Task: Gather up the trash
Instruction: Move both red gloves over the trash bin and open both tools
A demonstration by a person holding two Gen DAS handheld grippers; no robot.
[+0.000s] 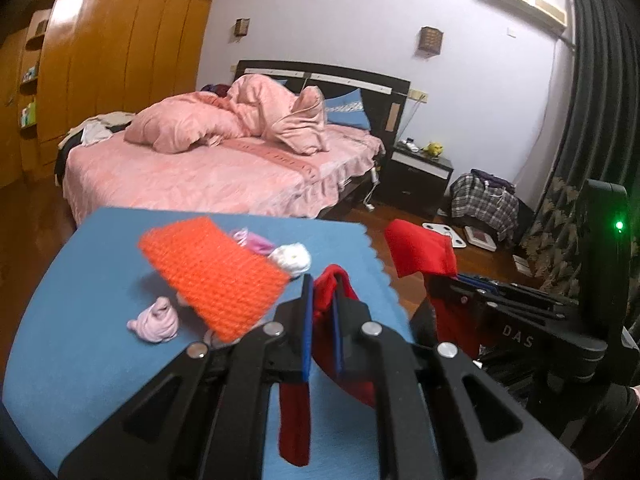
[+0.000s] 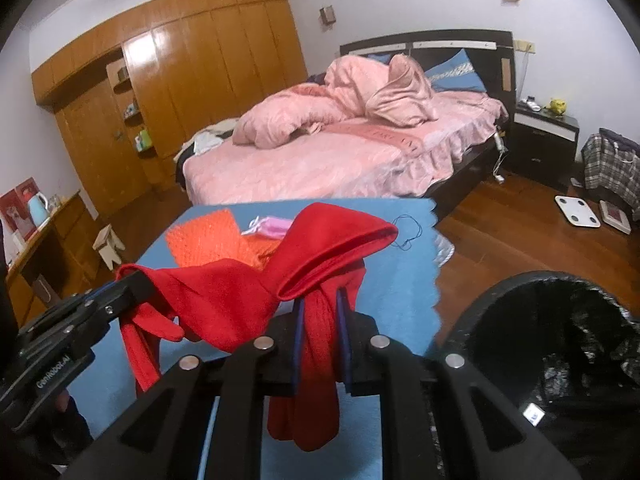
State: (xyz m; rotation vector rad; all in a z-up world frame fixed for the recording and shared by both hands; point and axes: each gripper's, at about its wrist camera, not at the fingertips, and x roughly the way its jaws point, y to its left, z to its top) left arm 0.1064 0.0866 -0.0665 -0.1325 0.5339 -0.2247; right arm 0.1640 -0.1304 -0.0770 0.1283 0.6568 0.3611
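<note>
Both grippers hold one red cloth (image 2: 240,292) between them, above a table with a blue cover (image 1: 80,360). My left gripper (image 1: 322,292) is shut on one end of the cloth (image 1: 332,280). My right gripper (image 2: 320,300) is shut on the other end, which hangs down between its fingers. On the blue cover lie an orange knitted piece (image 1: 216,272), a crumpled pink wad (image 1: 156,322), a white wad (image 1: 290,258) and a pink wrapper (image 1: 256,242). A bin with a black liner (image 2: 560,340) stands low at the right in the right wrist view.
A bed with pink bedding (image 1: 224,160) stands behind the table. A wooden wardrobe (image 1: 100,60) fills the left wall. A dark nightstand (image 1: 420,172), a plaid bag (image 1: 484,200) and a white scale (image 1: 444,234) sit on the wood floor at right.
</note>
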